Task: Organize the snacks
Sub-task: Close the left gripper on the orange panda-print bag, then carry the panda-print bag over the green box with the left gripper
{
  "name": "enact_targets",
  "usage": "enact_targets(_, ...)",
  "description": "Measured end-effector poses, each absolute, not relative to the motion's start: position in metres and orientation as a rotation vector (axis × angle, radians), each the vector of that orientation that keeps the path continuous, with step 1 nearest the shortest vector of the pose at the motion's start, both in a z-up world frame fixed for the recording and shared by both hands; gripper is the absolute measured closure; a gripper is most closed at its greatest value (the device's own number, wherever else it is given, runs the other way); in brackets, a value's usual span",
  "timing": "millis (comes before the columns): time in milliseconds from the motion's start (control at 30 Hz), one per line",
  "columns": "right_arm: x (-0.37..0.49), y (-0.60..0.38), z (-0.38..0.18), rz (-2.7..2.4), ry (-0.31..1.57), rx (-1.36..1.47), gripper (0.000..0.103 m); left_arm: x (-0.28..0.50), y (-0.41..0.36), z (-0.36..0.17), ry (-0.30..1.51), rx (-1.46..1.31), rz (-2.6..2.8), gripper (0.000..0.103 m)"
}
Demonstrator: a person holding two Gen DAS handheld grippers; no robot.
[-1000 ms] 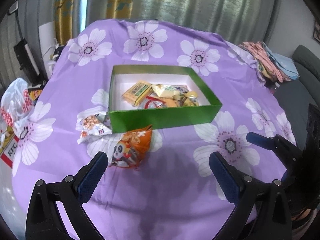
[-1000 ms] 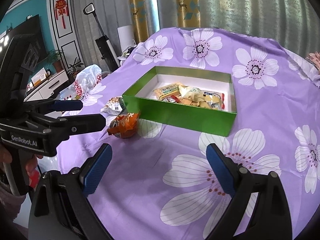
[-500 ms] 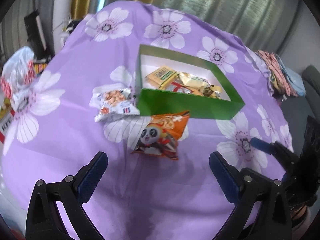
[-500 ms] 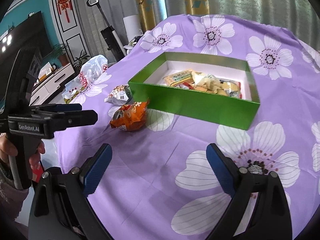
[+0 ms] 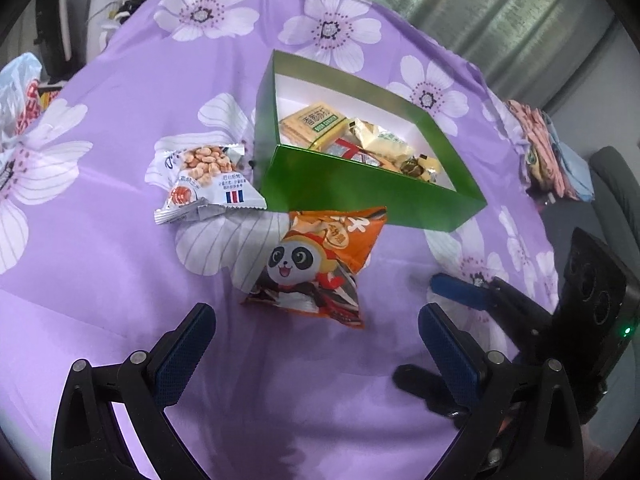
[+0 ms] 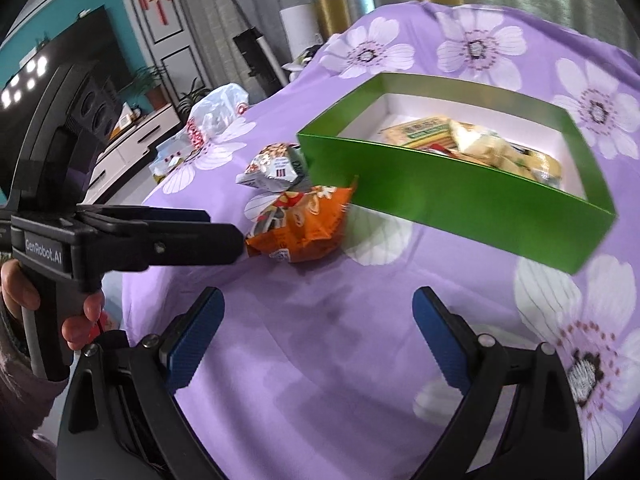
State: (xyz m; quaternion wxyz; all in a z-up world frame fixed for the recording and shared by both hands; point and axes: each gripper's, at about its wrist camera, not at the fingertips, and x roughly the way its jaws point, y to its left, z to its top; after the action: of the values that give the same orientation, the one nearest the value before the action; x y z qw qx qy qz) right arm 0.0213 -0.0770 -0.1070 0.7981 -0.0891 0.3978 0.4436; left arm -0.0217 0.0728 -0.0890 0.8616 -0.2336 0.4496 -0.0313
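Hovering w/ fingers spread, left tool (image 5: 316, 340) above orange panda pack (image 5: 316, 264); right tool (image 6: 316, 328) released.

Green box (image 5: 360, 196) crowds panda bag (image 5: 316, 264); near side open.

A purple flowered tablecloth (image 6: 460, 340) is covering the table. Grey-green curtains (image 5: 500, 12) are hanging behind it, a teal wall (image 6: 116, 0) is carrying a black television (image 6: 80, 64), and daylight is coming through.
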Motion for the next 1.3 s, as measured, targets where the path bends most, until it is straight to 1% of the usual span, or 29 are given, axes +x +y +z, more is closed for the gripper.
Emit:
enact_targets(633,0.059,-0.017,-0.118,1.077,0.818,-0.302,0.007,0.010,0.084,-0.112,1.001,-0.514,-0.116,0.003)
enact_targets(667,0.060,-0.015,-0.119,1.090,0.820,-0.305,0.007,0.010,0.085,-0.113,1.002,-0.514,-0.120,0.005)
enact_targets(733,0.060,-0.012,-0.121,1.108,0.825,-0.307,0.013,0.010,0.085,-0.114,1.008,-0.514,-0.132,0.019)
enact_targets(767,0.061,-0.010,-0.122,1.125,0.832,-0.309,0.018,0.011,0.086,-0.115,1.013,-0.518,-0.140,0.022)
enact_targets(800,0.060,-0.009,-0.123,1.134,0.836,-0.313,0.025,0.013,0.085,-0.116,1.018,-0.518,-0.140,0.025)
enact_targets(933,0.058,-0.004,-0.125,1.137,0.833,-0.344,0.037,0.015,0.088,-0.119,1.024,-0.550,-0.155,0.038)
enact_targets(1133,0.057,-0.001,-0.125,1.133,0.824,-0.370,0.042,0.015,0.084,-0.117,1.018,-0.543,-0.151,0.045)
enact_targets(1300,0.053,-0.005,-0.120,1.126,0.806,-0.363,0.045,0.013,0.077,-0.107,1.008,-0.507,-0.147,0.047)
